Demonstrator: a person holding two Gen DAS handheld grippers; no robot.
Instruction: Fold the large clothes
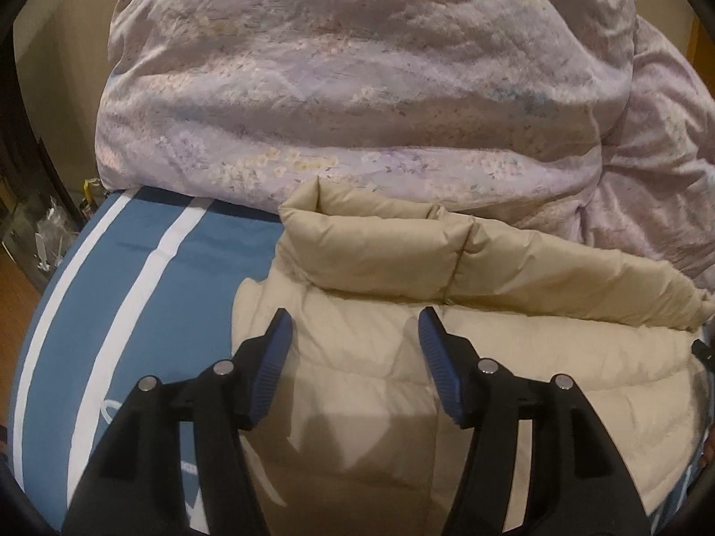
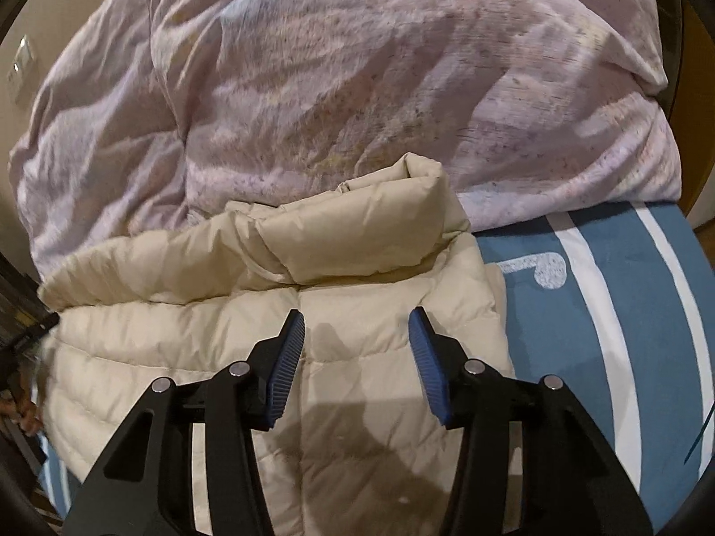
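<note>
Blue bedding with white stripes point(image 1: 147, 268) covers the bed on which everything lies. Left wrist view: a cream quilted puffer jacket point(image 1: 366, 384) lies flat on the blue cover, filling the lower centre and right of the view, with its stand-up collar point(image 1: 371, 241) at the far end, rolled and standing up against a heaped lilac floral duvet point(image 1: 348, 89). The duvet occupies the whole far half of the bed and spills down at the right. The left tool point(image 1: 355, 326) hangs above the jacket's upper panel, just below the collar; its blue ribbed pads point(image 1: 275, 370) stand apart with nothing between them, and no fabric is pinched. A slice of wooden floor and some clutter show past the bed's left edge; details there are too small to tell.

Right wrist view: the same jacket point(image 2: 250, 339) lies at lower left and centre, its collar point(image 2: 357, 232) folded over and pointing toward the duvet point(image 2: 380, 89), which is blurred. To the right of the jacket, the blue cover point(image 2: 581, 335) is bare, showing white stripes and a white printed mark point(image 2: 543, 270). The right tool point(image 2: 357, 326) is poised over the jacket's upper panel near its right edge, pads point(image 2: 286, 370) parted and empty. Fingertips of the person point(image 2: 27, 420) appear at the far left edge.
</note>
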